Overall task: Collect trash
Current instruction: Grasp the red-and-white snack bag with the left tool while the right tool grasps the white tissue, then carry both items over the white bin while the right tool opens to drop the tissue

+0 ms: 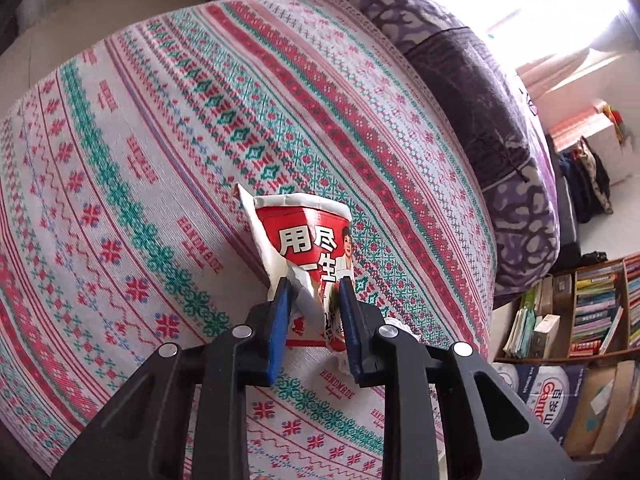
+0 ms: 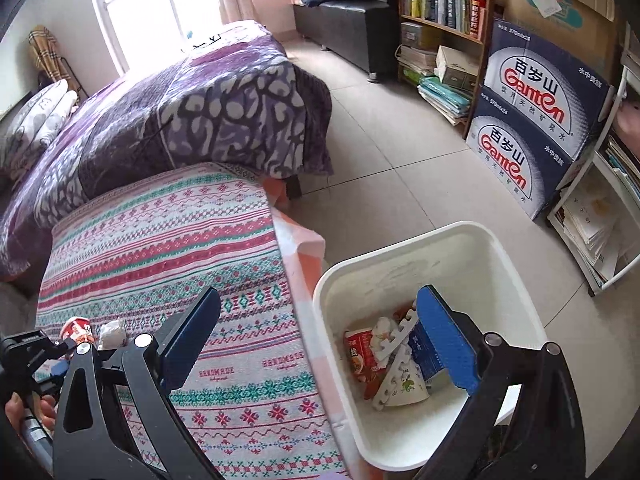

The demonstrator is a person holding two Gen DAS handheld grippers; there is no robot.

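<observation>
Seen on a patterned woven cloth (image 1: 168, 168) in red, green and white: a crushed red-and-white paper cup (image 1: 308, 248) printed with Chinese characters, lying on its side near the cloth's edge. Clamped on the cup's lower, torn end by the left gripper (image 1: 314, 300), blue pads (image 1: 280, 320) pinching the crumpled paper from both sides, jaws nearly closed. Poised over the cloth's edge and a white plastic bin (image 2: 496, 248), the right gripper (image 2: 320, 336), jaws spread wide and holding nothing. Beside the cloth, on the tiled floor, that bin, with a flattened red cup (image 2: 360, 356), white foam pieces (image 2: 394, 340) and a blue carton (image 2: 424, 352) inside. At the cloth's far end, a purple patterned blanket (image 2: 192, 112). Across the floor from the cloth, stacked water cartons (image 2: 536, 128) and a bookshelf (image 2: 440, 4). Just beside the held cup in the right wrist view, a crumpled pale wad (image 2: 113, 332).
</observation>
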